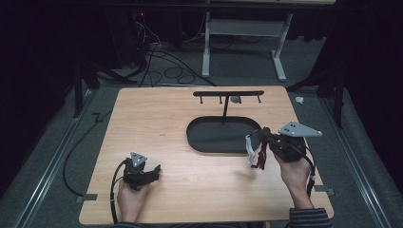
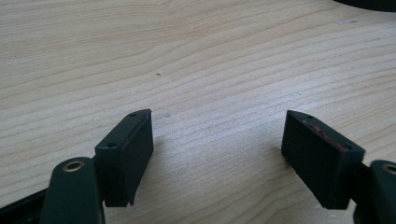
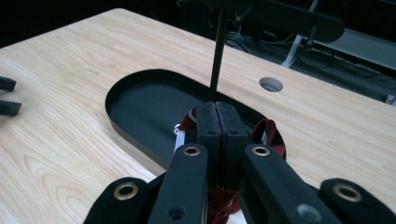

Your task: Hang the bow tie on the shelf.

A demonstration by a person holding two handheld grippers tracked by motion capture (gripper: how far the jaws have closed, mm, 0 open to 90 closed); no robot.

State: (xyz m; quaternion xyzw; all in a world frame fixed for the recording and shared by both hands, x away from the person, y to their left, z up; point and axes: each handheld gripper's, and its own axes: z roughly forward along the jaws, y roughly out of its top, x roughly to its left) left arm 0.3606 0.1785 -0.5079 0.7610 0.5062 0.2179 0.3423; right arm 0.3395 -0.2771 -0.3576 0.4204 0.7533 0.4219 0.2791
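One wooden table (image 1: 190, 142) carries one black oval tray (image 1: 209, 137) with one hanging stand (image 1: 228, 93). At four o'clock, the right gripper (image 1: 263, 137) pinches one red-and-white strap (image 1: 256, 152) dangling vertically. At seven o'clock, the left gripper (image 1: 154, 172) gapes empty.

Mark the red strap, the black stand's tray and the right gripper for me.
red strap (image 1: 260, 159), high view, on the part hanging below the jaws.
black stand's tray (image 1: 209, 135), high view, on the bare tray floor.
right gripper (image 3: 218, 122), right gripper view, at the seam between its closed fingertips.
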